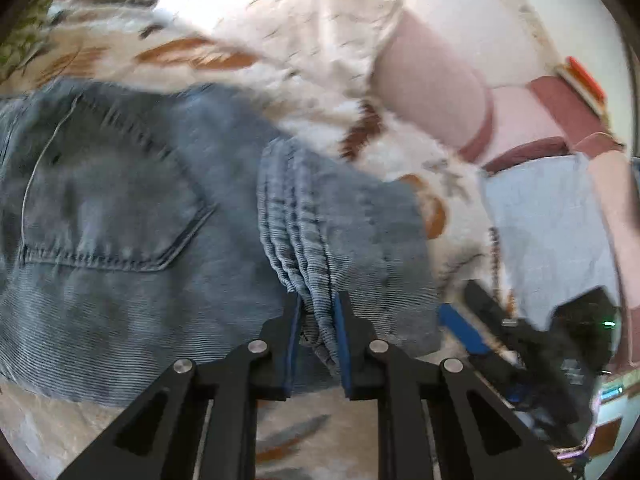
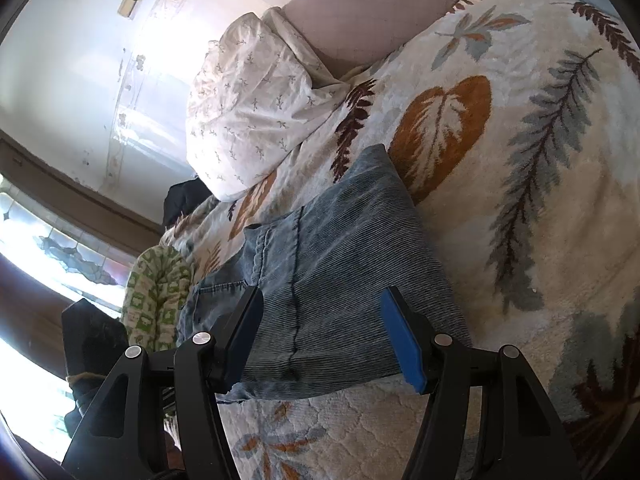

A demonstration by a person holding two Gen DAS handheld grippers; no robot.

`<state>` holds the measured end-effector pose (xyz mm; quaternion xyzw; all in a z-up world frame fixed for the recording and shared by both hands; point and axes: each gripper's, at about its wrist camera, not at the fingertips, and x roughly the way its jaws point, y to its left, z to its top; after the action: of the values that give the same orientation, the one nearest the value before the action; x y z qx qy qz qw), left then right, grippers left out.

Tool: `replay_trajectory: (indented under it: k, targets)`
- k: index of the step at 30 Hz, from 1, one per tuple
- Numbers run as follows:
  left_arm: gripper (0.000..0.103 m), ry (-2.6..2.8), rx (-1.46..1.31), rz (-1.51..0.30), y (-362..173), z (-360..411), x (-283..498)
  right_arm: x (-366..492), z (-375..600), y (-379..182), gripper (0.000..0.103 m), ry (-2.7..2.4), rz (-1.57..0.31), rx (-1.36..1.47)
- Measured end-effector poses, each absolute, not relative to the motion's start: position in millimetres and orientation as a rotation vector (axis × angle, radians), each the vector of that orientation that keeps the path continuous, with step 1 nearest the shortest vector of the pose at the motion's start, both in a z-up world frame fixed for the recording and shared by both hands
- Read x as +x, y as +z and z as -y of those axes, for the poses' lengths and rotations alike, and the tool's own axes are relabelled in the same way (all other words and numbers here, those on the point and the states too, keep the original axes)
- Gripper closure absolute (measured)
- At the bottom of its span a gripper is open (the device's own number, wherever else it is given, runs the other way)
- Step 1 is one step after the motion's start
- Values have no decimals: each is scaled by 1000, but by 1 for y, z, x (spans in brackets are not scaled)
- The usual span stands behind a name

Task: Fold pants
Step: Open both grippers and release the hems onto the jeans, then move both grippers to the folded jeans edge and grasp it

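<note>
**A:** Where do the pants lie?

**B:** On a bed covered by a cream plush blanket printed with rust, grey and brown leaves point(image 2: 500, 128). The faded blue ribbed-denim pants point(image 1: 132, 216) lie across it, partly folded. A back pocket faces up, and the stacked leg hems lie over the seat. In the right wrist view, the long axis of the folded legs runs away from the camera toward a white pillow with small sprigs point(image 2: 248, 108).

**A:** Which hand is nearer the hems?

**B:** The left. The hems lie directly ahead of the left black gripper with blue pads point(image 1: 318, 320) and reach in between its fingers.

**A:** What is it doing?

**B:** It is closed tightly on the bunched hem layers, with both pads pressing the cloth.

**A:** And the other?

**B:** The right black gripper with blue pads point(image 2: 324, 340) sits at the near folded edge, about half open. The denim lies between and beneath its fingers. I cannot tell whether the pads touch it, and it does not appear to grip anything.
</note>
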<state>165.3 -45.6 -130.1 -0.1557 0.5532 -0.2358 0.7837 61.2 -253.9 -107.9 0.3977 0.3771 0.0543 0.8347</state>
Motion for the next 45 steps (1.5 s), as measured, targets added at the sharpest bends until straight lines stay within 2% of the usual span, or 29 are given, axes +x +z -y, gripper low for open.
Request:
replay_trajectory:
  k: [1, 2, 4, 10, 13, 23, 30, 34, 36, 40, 42, 45]
  targets:
    - [82, -493, -343, -1226, -139, 43, 167, 61, 253, -108, 42, 118, -801, 839]
    - [76, -471, -357, -1254, -147, 39, 168, 61, 252, -109, 42, 119, -805, 836]
    - [74, -457, -392, -1258, -150, 31, 163, 61, 250, -109, 42, 124, -808, 830]
    - [73, -455, -243, -1033, -102, 37, 139, 62, 248, -107, 42, 155, -781, 831]
    - [64, -498, -198, -960, -90, 46, 134, 64, 245, -111, 42, 181, -791, 844]
    - [61, -469, -144, -1104, -152, 56, 145, 74, 255, -156, 44, 153, -933, 979]
    - [62, -473, -170, -1097, -139, 50, 139, 74, 252, -152, 41, 157, -932, 951]
    - [60, -446, -121, -995, -116, 32, 122, 71, 248, -139, 37, 180, -874, 912]
    - [48, -420, -93, -929, -103, 15, 112, 69, 242, -131, 36, 203, -839, 872]
    - [39, -324, -79, -778, -80, -33, 96, 65, 223, -120, 36, 236, -799, 763]
    - [29, -246, -83, -700, -71, -63, 91, 64, 212, -118, 36, 245, -800, 694]
    - [28, -134, -102, -633, -65, -108, 95, 59, 197, -116, 36, 264, -800, 608]
